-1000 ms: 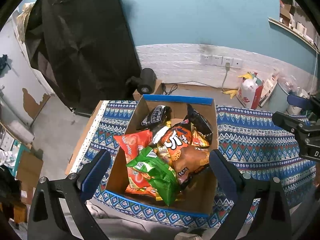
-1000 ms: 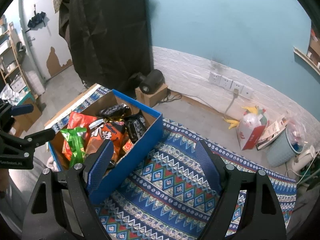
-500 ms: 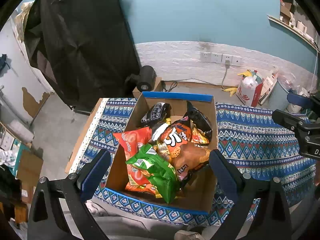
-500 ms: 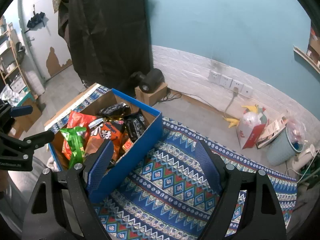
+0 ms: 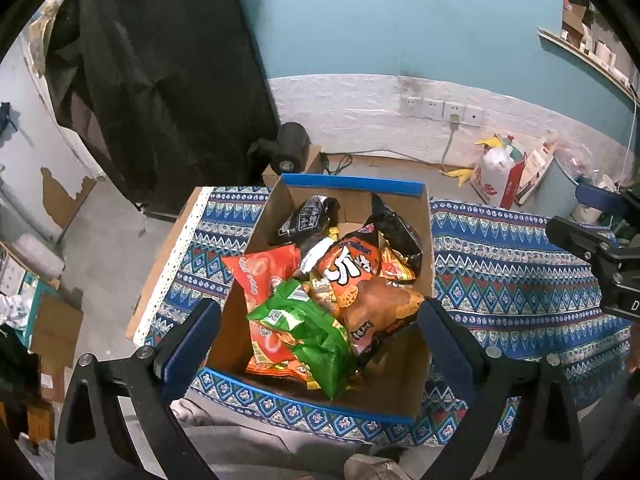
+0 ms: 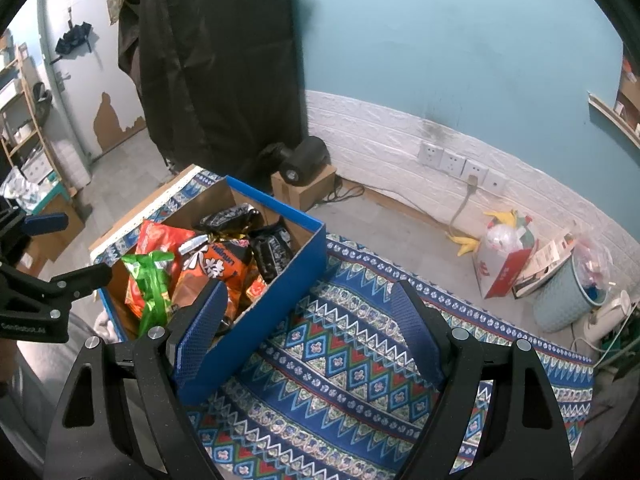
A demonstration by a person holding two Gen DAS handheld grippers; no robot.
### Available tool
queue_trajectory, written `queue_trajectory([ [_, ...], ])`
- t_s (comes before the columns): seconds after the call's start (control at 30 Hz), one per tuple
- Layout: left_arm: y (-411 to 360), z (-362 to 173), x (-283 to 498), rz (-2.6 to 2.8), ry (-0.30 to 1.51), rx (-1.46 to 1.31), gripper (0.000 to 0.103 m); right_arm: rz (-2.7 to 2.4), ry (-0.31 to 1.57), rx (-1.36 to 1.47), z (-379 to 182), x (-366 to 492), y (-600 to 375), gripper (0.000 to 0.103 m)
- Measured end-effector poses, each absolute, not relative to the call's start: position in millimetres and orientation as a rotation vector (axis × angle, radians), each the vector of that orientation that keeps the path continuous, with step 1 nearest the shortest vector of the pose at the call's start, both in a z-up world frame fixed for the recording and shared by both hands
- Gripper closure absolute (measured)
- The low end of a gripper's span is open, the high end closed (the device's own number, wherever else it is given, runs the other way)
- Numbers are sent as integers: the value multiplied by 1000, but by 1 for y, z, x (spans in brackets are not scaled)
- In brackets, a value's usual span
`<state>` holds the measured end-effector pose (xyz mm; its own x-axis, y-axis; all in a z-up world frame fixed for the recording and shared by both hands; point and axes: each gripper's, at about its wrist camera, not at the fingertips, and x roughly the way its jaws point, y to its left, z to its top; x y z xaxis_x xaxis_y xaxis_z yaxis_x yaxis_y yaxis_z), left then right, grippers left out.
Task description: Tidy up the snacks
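A blue-rimmed cardboard box [image 5: 352, 186] sits on a patterned blue cloth [image 5: 504, 276] and holds several snack bags: a green bag [image 5: 308, 332], a red-orange bag [image 5: 260, 276], an orange bag [image 5: 352, 276], a brown bag [image 5: 380, 312] and black bags [image 5: 308, 216]. My left gripper [image 5: 320, 340] is open and empty above the box's near end. My right gripper [image 6: 308, 328] is open and empty over the cloth just right of the box [image 6: 260, 320]. The right gripper also shows at the left wrist view's right edge [image 5: 592, 236].
A black cloth [image 5: 160, 80] hangs behind the box. A black speaker on a small carton [image 5: 292, 152] stands by the white-brick wall. A red-and-white bag [image 6: 504, 256], a light-blue bin [image 6: 568, 300] and a plugged-in cable [image 6: 464, 204] lie at the right.
Both views have risen and pulled back slightly; the box sits a little lower and farther in the frames. Both grippers stay open and empty.
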<state>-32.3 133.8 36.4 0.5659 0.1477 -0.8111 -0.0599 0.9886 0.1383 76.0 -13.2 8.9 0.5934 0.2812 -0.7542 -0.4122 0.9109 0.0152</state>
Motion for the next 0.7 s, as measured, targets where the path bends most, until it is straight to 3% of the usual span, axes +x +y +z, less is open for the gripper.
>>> queue_trajectory([
  [0.7, 135, 34, -34, 117, 966, 77, 3, 405, 848, -175, 10, 75, -14, 20],
])
